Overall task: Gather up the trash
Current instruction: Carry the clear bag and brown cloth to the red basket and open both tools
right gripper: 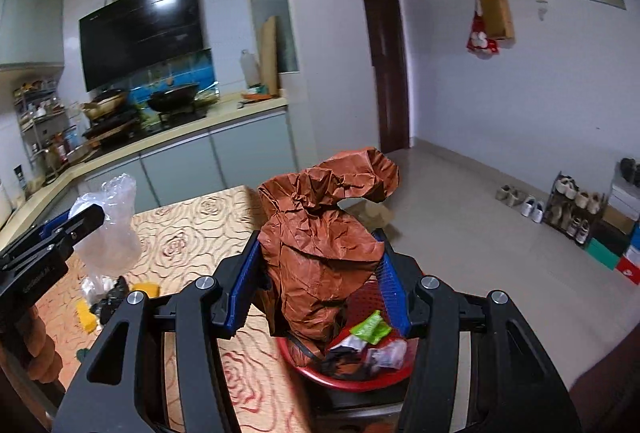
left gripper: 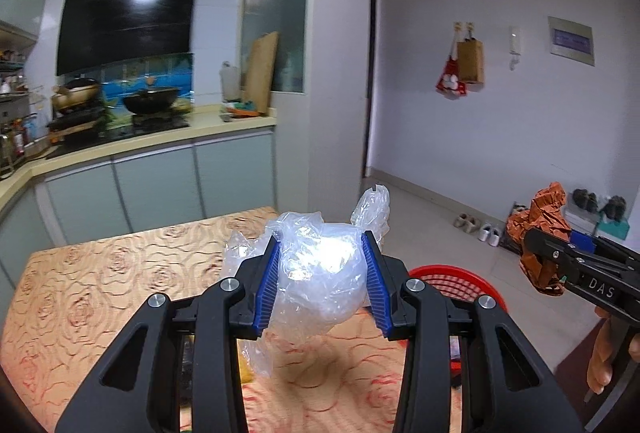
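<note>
My left gripper (left gripper: 320,245) is shut on a crumpled clear plastic bag (left gripper: 320,265), held above the rose-patterned table (left gripper: 100,293). The right gripper (right gripper: 320,245) is shut on a crumpled brown paper bag (right gripper: 320,233), which hangs over a red mesh trash basket (right gripper: 352,381). The basket holds a green wrapper (right gripper: 370,329) and other scraps. In the left wrist view the right gripper (left gripper: 536,249) with the brown paper bag (left gripper: 540,217) shows at the right, past the red basket (left gripper: 460,283). In the right wrist view the left gripper (right gripper: 94,213) and its clear plastic bag (right gripper: 112,229) show at the left.
Yellow pieces (right gripper: 146,289) and small dark and white bits (right gripper: 108,297) lie on the table. A kitchen counter (left gripper: 160,137) with pans and a range hood stands behind. A shoe rack (right gripper: 576,209) and boxes line the right wall; tiled floor (right gripper: 460,217) lies beyond the basket.
</note>
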Demonstrator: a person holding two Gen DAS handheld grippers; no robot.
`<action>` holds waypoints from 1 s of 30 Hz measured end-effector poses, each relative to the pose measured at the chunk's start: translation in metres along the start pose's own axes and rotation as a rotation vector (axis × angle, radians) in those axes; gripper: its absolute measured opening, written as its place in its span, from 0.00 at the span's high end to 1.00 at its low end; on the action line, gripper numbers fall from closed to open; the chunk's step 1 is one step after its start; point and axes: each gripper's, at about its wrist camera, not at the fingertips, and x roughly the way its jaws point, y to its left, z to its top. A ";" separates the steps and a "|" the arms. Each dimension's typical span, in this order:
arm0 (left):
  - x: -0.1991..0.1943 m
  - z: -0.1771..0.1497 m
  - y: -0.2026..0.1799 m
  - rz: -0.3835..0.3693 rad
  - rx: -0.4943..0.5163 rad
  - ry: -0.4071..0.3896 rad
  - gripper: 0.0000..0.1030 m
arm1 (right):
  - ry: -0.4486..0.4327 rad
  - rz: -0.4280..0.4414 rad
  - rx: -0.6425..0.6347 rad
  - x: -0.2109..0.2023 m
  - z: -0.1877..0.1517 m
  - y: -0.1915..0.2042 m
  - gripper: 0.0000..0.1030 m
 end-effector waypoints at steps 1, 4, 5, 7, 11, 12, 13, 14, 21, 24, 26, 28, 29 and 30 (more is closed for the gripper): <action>0.003 0.000 -0.004 -0.013 0.002 0.003 0.63 | 0.001 -0.009 0.004 0.000 -0.001 -0.004 0.49; 0.016 -0.001 -0.019 -0.054 0.012 0.020 0.63 | 0.007 -0.030 0.014 0.003 -0.002 -0.012 0.49; 0.022 -0.002 -0.026 -0.070 0.018 0.028 0.63 | 0.010 -0.037 0.018 0.005 -0.003 -0.015 0.49; 0.032 -0.004 -0.035 -0.094 0.025 0.044 0.63 | 0.021 -0.048 0.024 0.008 -0.005 -0.020 0.49; 0.059 -0.013 -0.054 -0.126 0.044 0.095 0.63 | 0.046 -0.070 0.032 0.014 -0.010 -0.029 0.49; 0.063 -0.015 -0.057 -0.131 0.047 0.105 0.63 | 0.052 -0.075 0.035 0.016 -0.012 -0.032 0.49; 0.070 -0.018 -0.061 -0.140 0.049 0.119 0.63 | 0.058 -0.081 0.039 0.019 -0.013 -0.035 0.49; 0.073 -0.020 -0.064 -0.145 0.050 0.127 0.63 | 0.064 -0.087 0.043 0.021 -0.014 -0.038 0.49; 0.107 -0.029 -0.080 -0.210 0.029 0.202 0.63 | 0.125 -0.095 0.082 0.044 -0.024 -0.055 0.49; 0.120 -0.033 -0.084 -0.231 0.018 0.231 0.63 | 0.149 -0.099 0.080 0.056 -0.029 -0.058 0.49; 0.129 -0.035 -0.086 -0.242 0.010 0.252 0.63 | 0.174 -0.103 0.074 0.066 -0.033 -0.058 0.49; 0.139 -0.038 -0.087 -0.251 0.000 0.278 0.63 | 0.192 -0.107 0.073 0.074 -0.037 -0.060 0.49; 0.144 -0.039 -0.087 -0.254 -0.007 0.290 0.63 | 0.201 -0.107 0.075 0.077 -0.039 -0.061 0.48; 0.147 -0.040 -0.087 -0.256 -0.011 0.299 0.63 | 0.207 -0.108 0.077 0.080 -0.041 -0.062 0.48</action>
